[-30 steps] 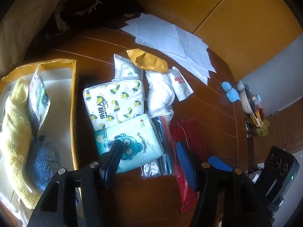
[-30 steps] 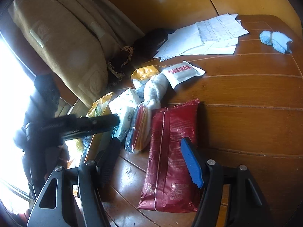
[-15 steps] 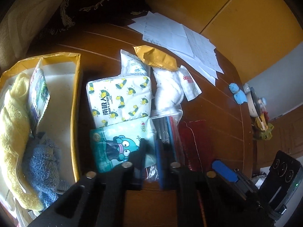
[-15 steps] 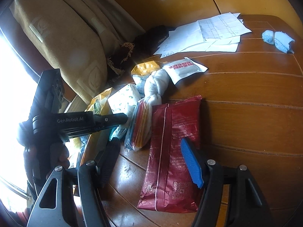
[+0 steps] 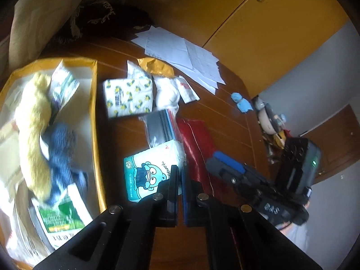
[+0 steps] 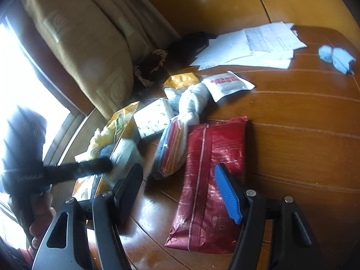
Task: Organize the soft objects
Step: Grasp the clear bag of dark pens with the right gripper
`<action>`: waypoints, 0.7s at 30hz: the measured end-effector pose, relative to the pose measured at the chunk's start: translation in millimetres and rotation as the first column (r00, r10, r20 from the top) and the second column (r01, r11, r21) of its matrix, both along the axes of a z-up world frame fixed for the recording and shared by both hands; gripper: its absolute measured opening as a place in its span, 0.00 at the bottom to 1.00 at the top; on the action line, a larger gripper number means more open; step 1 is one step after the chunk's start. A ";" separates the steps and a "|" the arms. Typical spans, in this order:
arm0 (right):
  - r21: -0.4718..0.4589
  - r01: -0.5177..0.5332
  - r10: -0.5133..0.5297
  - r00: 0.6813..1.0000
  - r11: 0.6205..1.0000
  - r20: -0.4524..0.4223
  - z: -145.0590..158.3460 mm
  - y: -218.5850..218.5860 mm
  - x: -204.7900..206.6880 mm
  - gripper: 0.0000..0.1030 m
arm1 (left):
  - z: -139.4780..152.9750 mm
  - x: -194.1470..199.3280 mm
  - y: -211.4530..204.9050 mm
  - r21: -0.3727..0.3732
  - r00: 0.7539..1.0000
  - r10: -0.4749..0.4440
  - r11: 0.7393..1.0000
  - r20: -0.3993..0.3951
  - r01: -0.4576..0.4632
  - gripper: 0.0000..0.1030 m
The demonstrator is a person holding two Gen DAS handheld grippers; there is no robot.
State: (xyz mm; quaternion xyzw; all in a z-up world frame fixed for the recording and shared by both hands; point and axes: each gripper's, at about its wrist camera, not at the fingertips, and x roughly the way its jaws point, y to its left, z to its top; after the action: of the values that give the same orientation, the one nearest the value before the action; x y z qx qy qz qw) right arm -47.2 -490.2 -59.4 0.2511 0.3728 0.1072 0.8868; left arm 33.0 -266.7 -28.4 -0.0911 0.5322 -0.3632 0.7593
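My left gripper (image 5: pixel 180 175) is shut on the edge of a teal tissue pack (image 5: pixel 150 171) with a cartoon face and holds it lifted above the table, beside the yellow box (image 5: pixel 95 121). The box holds a yellow towel (image 5: pixel 36 130), a blue cloth (image 5: pixel 60 144) and packets. A lemon-print tissue pack (image 5: pixel 128 97), a white sock bundle (image 5: pixel 166 92), a clear bag of items (image 5: pixel 160 128) and a red pack (image 6: pixel 211 180) lie on the table. My right gripper (image 6: pixel 177 191) is open over the red pack's near end. The left gripper shows blurred in the right wrist view (image 6: pixel 108 165).
Loose papers (image 5: pixel 184 56) and a white sachet (image 6: pixel 227 84) lie at the back of the wooden table (image 6: pixel 292 135). A blue cloth bundle (image 6: pixel 337 58) sits at the far right. A beige cushion (image 6: pixel 85 45) and dark fringed fabric (image 6: pixel 157 65) stand behind.
My left gripper closed on the teal tissue pack and lifted it off the lemon-print pack, pulling it back. The right gripper stayed open over the red pack.
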 end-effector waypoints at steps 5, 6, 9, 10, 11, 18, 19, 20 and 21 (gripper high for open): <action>-0.013 -0.032 0.032 0.999 0.999 -0.023 2.0 6.9 8.8 0.64 | -12.9 -15.6 6.6 -0.007 0.998 -0.037 0.999 -0.043 0.037 0.00; -0.005 -0.034 0.034 0.999 0.999 -0.039 1.7 7.2 12.4 0.64 | -14.7 -18.8 5.3 -0.004 0.998 -0.052 0.999 -0.041 0.052 0.00; 0.000 -0.071 0.071 0.995 0.997 -0.073 5.0 13.0 26.3 0.64 | -18.0 -25.8 1.5 0.001 0.996 -0.084 0.996 -0.029 0.084 0.00; -0.015 -0.081 0.080 0.993 0.997 -0.086 6.4 16.2 31.8 0.64 | -19.5 -26.9 0.5 0.001 0.995 -0.093 0.996 -0.030 0.093 0.00; -0.039 -0.084 0.080 0.992 0.996 -0.098 7.9 20.0 37.9 0.64 | -21.7 -28.2 0.1 0.003 0.994 -0.101 0.995 -0.032 0.101 0.00; -0.168 -0.131 0.105 0.982 0.977 -0.155 10.3 54.2 70.5 0.58 | -42.0 -27.6 5.0 -0.002 0.989 -0.118 0.993 -0.094 0.118 0.00; -0.209 -0.126 0.089 0.980 0.970 -0.176 8.6 60.9 75.6 0.56 | -43.4 -28.0 6.0 -0.009 0.987 -0.124 0.992 -0.103 0.123 0.00; -0.235 -0.119 0.073 0.978 0.965 -0.194 6.3 64.7 78.9 0.55 | -43.3 -29.7 6.8 -0.010 0.986 -0.132 0.991 -0.099 0.132 0.00; -0.257 -0.113 0.058 0.976 0.960 -0.211 3.4 67.2 81.7 0.52 | -42.8 -31.7 7.8 -0.008 0.986 -0.139 0.990 -0.091 0.139 0.00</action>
State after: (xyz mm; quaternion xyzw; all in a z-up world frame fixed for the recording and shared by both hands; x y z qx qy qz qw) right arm 34.4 -423.0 -56.0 0.1223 0.4821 0.0685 0.8648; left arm 1.3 -258.9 -71.2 -0.0708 0.5711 -0.4112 0.7069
